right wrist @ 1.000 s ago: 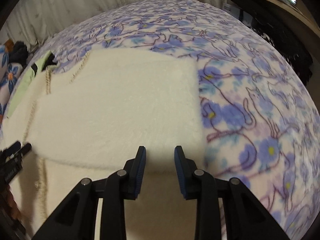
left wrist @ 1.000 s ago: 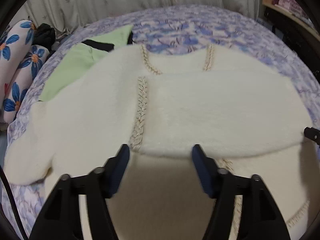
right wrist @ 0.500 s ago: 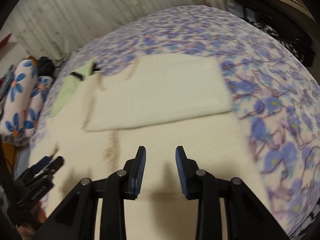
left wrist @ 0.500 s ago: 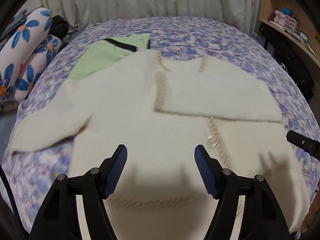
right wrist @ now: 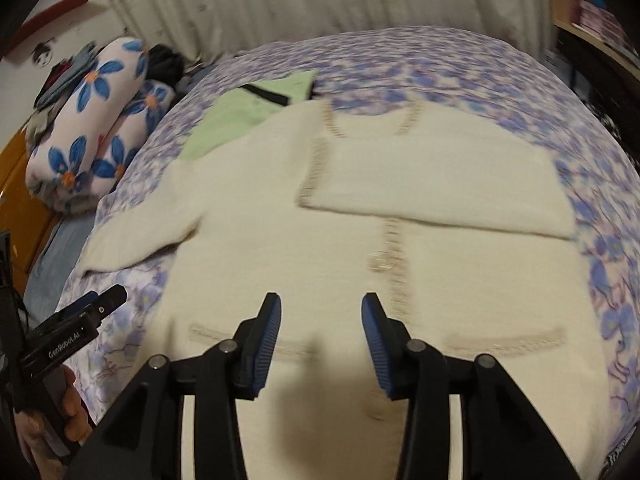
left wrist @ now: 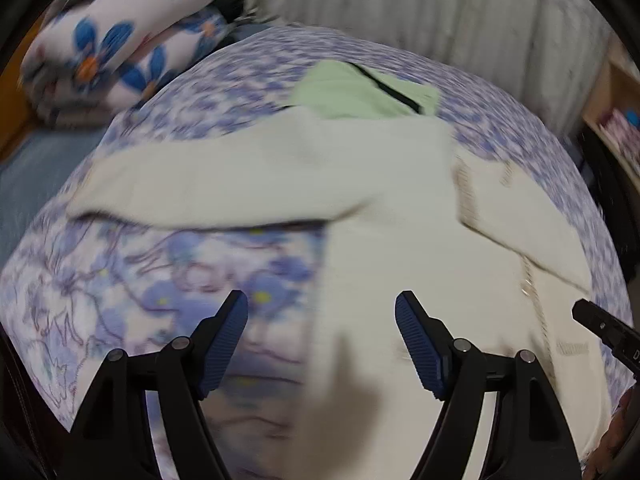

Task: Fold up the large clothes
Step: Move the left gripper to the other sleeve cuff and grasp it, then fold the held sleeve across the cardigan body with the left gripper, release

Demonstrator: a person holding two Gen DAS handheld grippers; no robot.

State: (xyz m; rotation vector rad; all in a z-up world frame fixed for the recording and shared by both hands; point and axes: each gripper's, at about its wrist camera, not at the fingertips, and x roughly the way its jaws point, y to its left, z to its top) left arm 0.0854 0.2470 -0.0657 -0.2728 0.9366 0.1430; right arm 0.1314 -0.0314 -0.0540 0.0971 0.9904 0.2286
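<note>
A cream fuzzy cardigan [right wrist: 280,248] with beige braided trim lies flat on the flowered bed. Its right sleeve [right wrist: 436,188] is folded across the chest. Its left sleeve [left wrist: 224,184] stretches out straight to the left. My left gripper [left wrist: 320,340] is open and empty, hovering over the cardigan's left side edge, below the outstretched sleeve. My right gripper [right wrist: 320,336] is open and empty above the lower front of the cardigan. The left gripper also shows at the left edge of the right wrist view [right wrist: 76,324].
A light green garment [right wrist: 244,112] with a black strip lies beyond the cardigan's left shoulder. A rolled blue-flowered quilt [right wrist: 92,120] sits at the bed's far left. Curtains hang behind the bed. A shelf [left wrist: 616,128] and dark items stand on the right.
Both grippers pulled back from the folded right sleeve. The left gripper swung left, over the cardigan's left edge and outstretched sleeve. The right gripper's jaws opened wider.
</note>
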